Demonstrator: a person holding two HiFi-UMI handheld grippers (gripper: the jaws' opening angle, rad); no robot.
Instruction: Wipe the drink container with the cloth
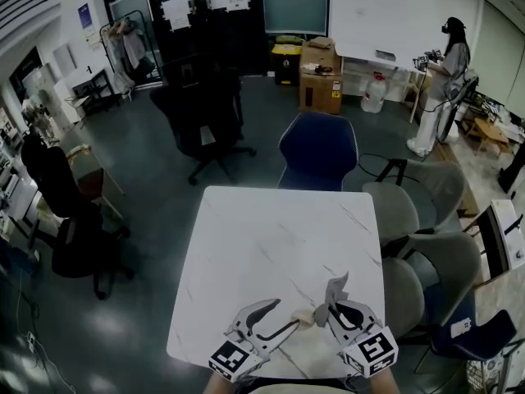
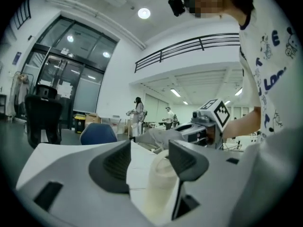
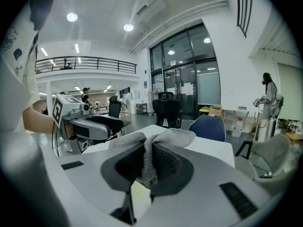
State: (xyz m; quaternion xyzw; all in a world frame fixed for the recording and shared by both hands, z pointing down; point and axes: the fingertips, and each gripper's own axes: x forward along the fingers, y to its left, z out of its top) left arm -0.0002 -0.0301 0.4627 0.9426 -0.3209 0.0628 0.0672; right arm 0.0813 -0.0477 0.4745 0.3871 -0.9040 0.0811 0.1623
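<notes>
A small cream drink container (image 1: 306, 317) is near the front edge of the white marble table (image 1: 271, 236). My left gripper (image 1: 297, 320) is shut on it; in the left gripper view the container (image 2: 158, 188) sits between the dark pads, close against the right one. My right gripper (image 1: 328, 300) is just right of the container and is shut on a grey cloth (image 1: 336, 286). In the right gripper view the cloth (image 3: 151, 141) is pinched between the pads and spills over their tips. The cloth (image 2: 161, 135) lies just beyond the container, and I cannot tell whether they touch.
A blue chair (image 1: 318, 150) stands at the table's far edge and grey chairs (image 1: 443, 261) crowd its right side. A black office chair (image 1: 201, 117) and a cardboard box (image 1: 320, 76) are farther back. A person (image 1: 439, 80) stands at the far right.
</notes>
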